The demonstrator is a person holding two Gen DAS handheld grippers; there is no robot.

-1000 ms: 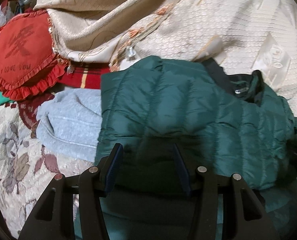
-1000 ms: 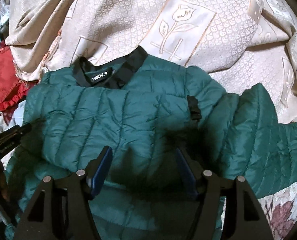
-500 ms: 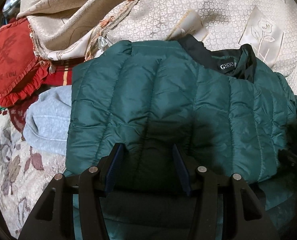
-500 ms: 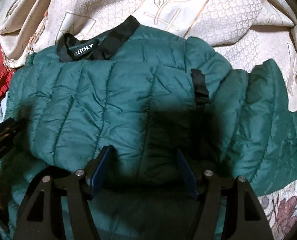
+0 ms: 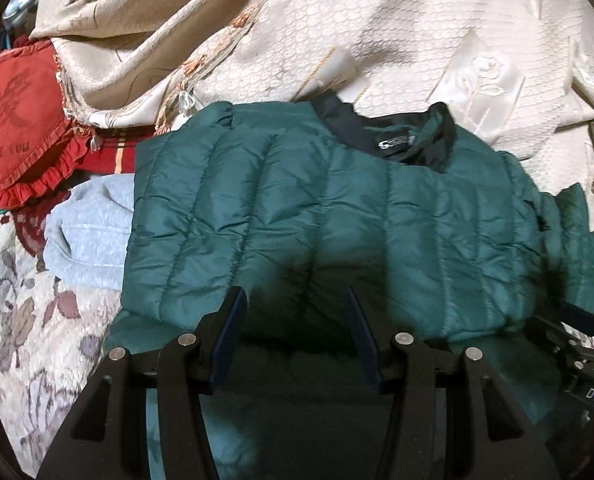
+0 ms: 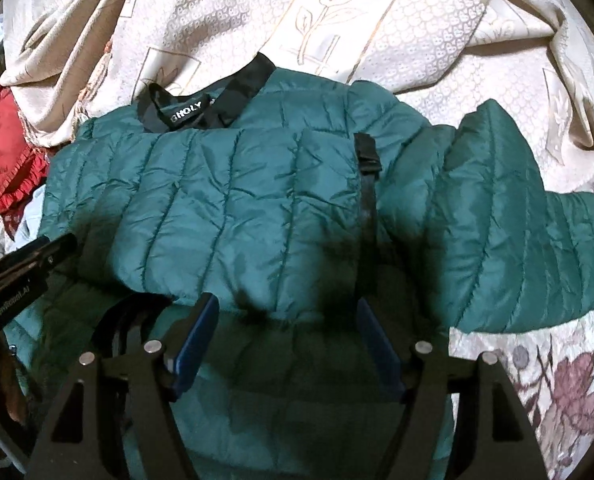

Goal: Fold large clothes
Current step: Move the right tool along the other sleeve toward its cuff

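Note:
A dark green quilted puffer jacket (image 5: 317, 216) with a black collar (image 5: 397, 136) lies folded over on the bed; it also shows in the right wrist view (image 6: 237, 208), with one sleeve (image 6: 529, 248) stretched out to the right. My left gripper (image 5: 293, 312) is open and empty, just above the jacket's near fold edge. My right gripper (image 6: 287, 320) is open and empty over the same near edge, further right. The other gripper shows at the frame edge in each view.
A cream embroidered bedspread (image 6: 377, 32) is bunched behind the jacket. A grey sweater (image 5: 89, 232) lies left of the jacket, a red heart-shaped cushion (image 5: 17, 120) beyond it. Floral bed cover (image 6: 557, 380) shows at the right front.
Both grippers have drawn back a little from the jacket and stay open. The folded jacket lies as it did.

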